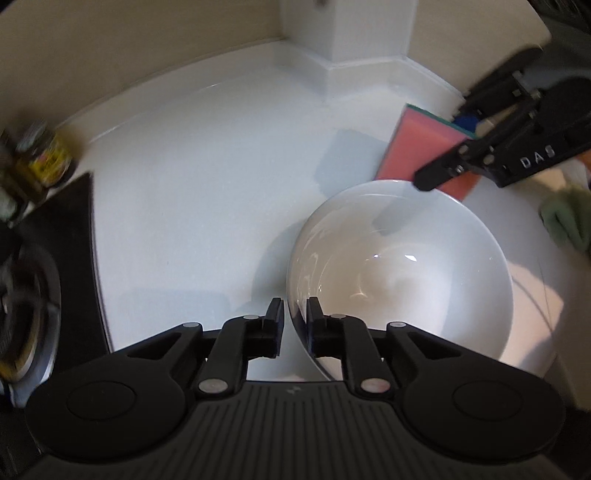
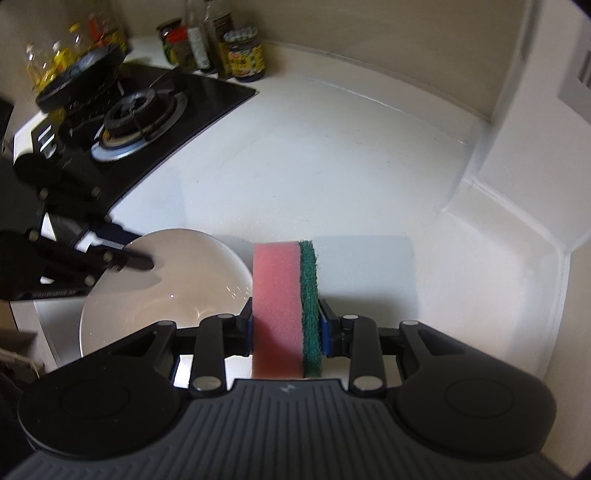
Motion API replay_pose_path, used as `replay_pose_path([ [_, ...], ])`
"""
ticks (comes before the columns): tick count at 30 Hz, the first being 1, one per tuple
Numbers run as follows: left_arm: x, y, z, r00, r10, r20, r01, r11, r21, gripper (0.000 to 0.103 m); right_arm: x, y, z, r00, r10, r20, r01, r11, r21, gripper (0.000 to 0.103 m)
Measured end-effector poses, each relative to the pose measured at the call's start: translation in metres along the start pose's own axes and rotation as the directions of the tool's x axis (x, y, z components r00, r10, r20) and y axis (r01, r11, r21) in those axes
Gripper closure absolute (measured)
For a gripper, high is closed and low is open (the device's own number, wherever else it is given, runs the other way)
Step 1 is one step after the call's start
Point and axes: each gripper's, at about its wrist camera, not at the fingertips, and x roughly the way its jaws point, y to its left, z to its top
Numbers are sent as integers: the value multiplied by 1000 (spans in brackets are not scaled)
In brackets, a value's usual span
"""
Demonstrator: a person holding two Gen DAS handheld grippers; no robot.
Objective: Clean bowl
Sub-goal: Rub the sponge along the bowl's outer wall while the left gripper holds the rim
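A white bowl (image 1: 399, 277) (image 2: 166, 295) stands upright on the white counter (image 2: 332, 166), and it looks empty and glossy inside. My left gripper (image 1: 295, 314) (image 2: 133, 251) straddles its near-left rim, one finger outside and one inside. A thin gap shows at the outer pad, so the jaws stand slightly open around the rim. My right gripper (image 2: 286, 325) (image 1: 443, 147) is shut on a pink sponge with a green scouring side (image 2: 280, 295) (image 1: 417, 147). It holds the sponge upright just beyond the bowl's far-right rim, above the counter.
A black gas hob (image 2: 147, 110) (image 1: 74, 240) with a burner lies left of the bowl. Jars and bottles (image 2: 243, 55) (image 1: 40, 158) stand behind it by the wall. A green cloth (image 1: 569, 218) lies to the right. A wall pillar (image 1: 362, 33) juts out at the back.
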Motion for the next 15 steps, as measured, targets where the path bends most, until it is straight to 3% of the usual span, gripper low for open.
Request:
replay_pose_path([
  [2,3,2,0,1000,-2,-5,2,1000,4,90,-1,0,-4,1000,4,4,-4,1000,14,76],
  [3,4,0,1,1000,-5,-7,5,999,42,95,-2,1,-6,1000,7,3,-7,1000,16,76],
  [6,6,-9,6,1000,2,-12,0,984,179,94,-4,3,-10,999,22,-23,-22,1000,-9,75],
  [11,11,-19,15,999,-54,-6,51,907,418,92,-6,2,-5,998,21,-67,-25,998,-64,76],
  [14,16,-24,23,996,-92,-12,87,881,466,92,-1,1,5,998,8,-65,-13,996,-84,76],
  [15,17,-23,24,996,-88,-12,84,894,441,92,1,2,7,998,4,-64,-10,996,-91,75],
])
